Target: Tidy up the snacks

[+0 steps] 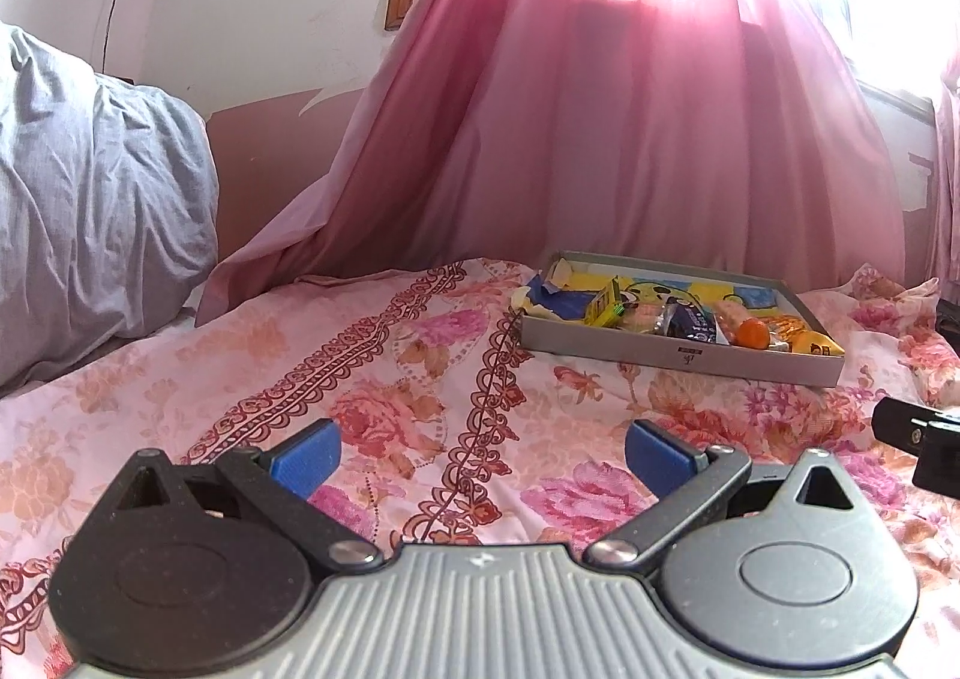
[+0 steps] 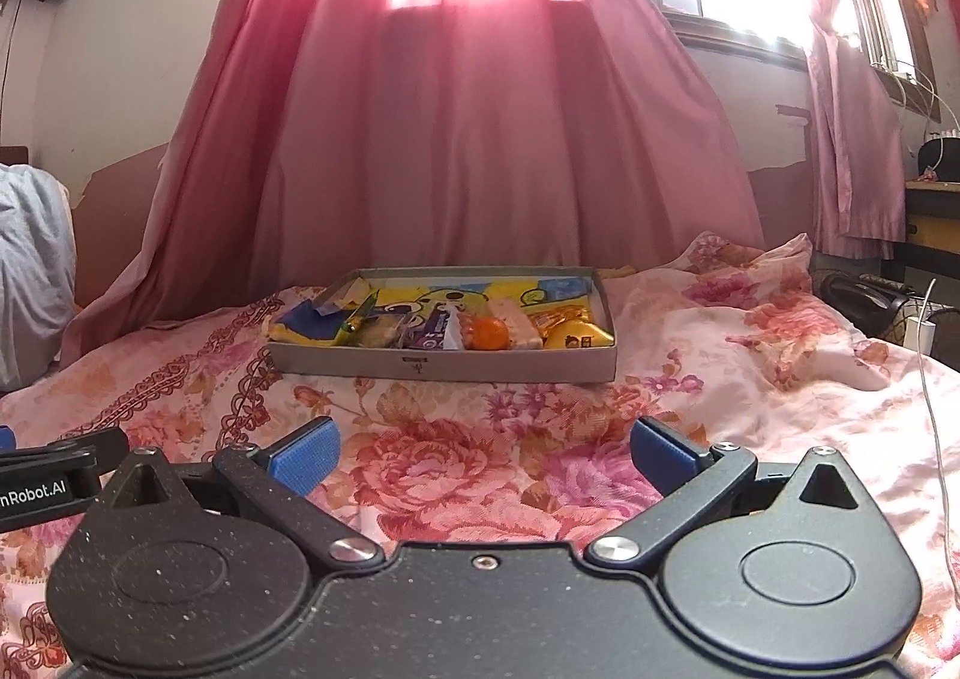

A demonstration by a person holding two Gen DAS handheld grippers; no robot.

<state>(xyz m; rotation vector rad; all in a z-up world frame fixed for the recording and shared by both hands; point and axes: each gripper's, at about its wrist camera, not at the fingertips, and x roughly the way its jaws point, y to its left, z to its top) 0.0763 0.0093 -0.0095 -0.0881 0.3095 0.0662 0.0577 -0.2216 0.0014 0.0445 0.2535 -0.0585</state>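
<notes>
A shallow grey cardboard box (image 2: 444, 364) (image 1: 630, 343) lies on the floral bedspread and holds several snacks. Among them are an orange round fruit (image 2: 489, 332) (image 1: 753, 332), a purple wrapped bar (image 2: 429, 334) (image 1: 690, 322), a yellow packet (image 2: 576, 335) (image 1: 810, 343), a yellow-green packet (image 1: 606, 307) and a pale bar (image 2: 516, 325). My right gripper (image 2: 483, 454) is open, low over the bedspread, short of the box's front wall. My left gripper (image 1: 480, 454) is also open with nothing between its blue pads, and the box lies ahead to its right.
Pink curtains (image 2: 456, 138) hang behind the bed under a bright window. A grey pillow (image 1: 90, 199) sits at the left. At the right are a white cable (image 2: 936, 409), a dark object (image 2: 864, 295) and a desk (image 2: 933, 211). Each gripper's edge shows in the other's view.
</notes>
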